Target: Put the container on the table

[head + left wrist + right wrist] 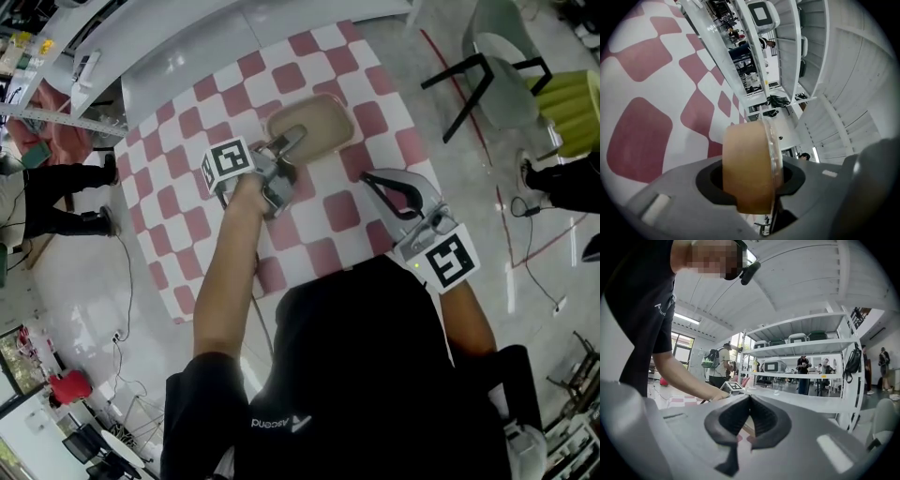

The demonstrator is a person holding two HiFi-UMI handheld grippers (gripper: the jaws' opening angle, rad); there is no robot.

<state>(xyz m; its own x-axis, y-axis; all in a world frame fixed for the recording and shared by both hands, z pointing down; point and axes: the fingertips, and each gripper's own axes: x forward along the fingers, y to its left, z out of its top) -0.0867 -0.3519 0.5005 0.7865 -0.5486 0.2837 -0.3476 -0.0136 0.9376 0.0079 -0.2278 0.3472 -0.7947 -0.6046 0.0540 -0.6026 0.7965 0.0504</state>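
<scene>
Fingers [675,192] of our left gripper [286,142] are clamping the one tan container [314,124] over the single checkered table's [187,225] far side; our right gripper's [367,176] two are meeting, gripping nothing.

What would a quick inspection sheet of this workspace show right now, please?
Surface: table under a red-and-white checked cloth.
Job's things: tan container with a clear lid, over the cloth; contact cannot be told.
Clutter: nothing seen.
Tools: left tool clamped on the container's near edge; right tool shut and empty, over the cloth's right side.
Cables: thin cable on the floor beside the table.
Surroundings: chair, white shelving, bystanders.
</scene>
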